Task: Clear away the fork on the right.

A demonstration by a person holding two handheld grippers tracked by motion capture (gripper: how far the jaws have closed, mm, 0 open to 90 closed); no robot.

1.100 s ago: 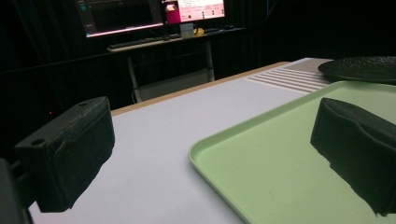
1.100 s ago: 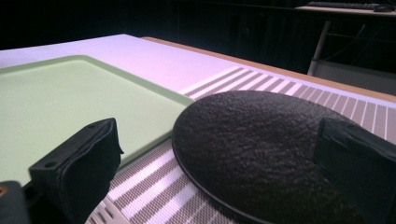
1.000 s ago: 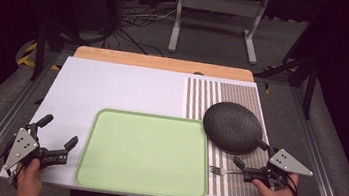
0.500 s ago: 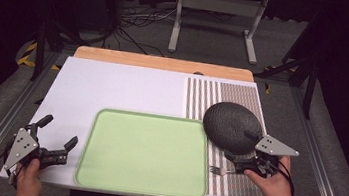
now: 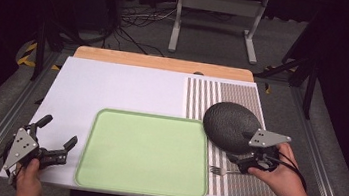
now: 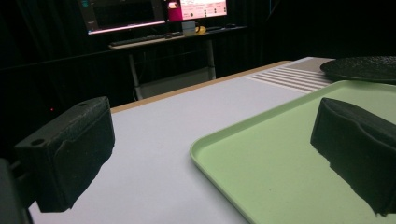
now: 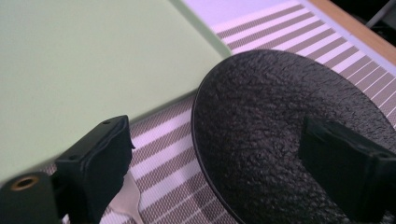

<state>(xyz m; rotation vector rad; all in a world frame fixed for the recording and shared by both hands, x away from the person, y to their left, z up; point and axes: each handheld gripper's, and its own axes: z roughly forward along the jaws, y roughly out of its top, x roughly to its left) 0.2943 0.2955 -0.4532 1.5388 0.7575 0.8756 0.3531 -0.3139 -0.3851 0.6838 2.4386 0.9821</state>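
Note:
A dark round textured plate [image 5: 229,124] lies on a striped mat [image 5: 223,91], right of a pale green tray [image 5: 145,152]. A metal fork [image 5: 219,171] rests on the stripes by the tray's right edge. My right gripper [image 5: 238,161] hovers over the plate's near rim, just above the fork. Its jaws have just been closing a little but stand open. In the right gripper view the plate [image 7: 289,126] lies below the right gripper [image 7: 219,179], untouched, and the fork's tines [image 7: 127,200] peek out under the left jaw. My left gripper [image 5: 59,131] rests open left of the tray.
A white board [image 5: 123,91] covers the table, with a wooden strip [image 5: 161,62] along its far edge. In the left gripper view the tray [image 6: 280,154] sits under the right jaw of the left gripper [image 6: 210,154]. A metal stand [image 5: 214,4] and cables lie on the floor beyond.
The right hand has risen and shifted left, from beside the fork's handle to over the plate's near rim. The fork stays on the mat. The left hand has kept still.

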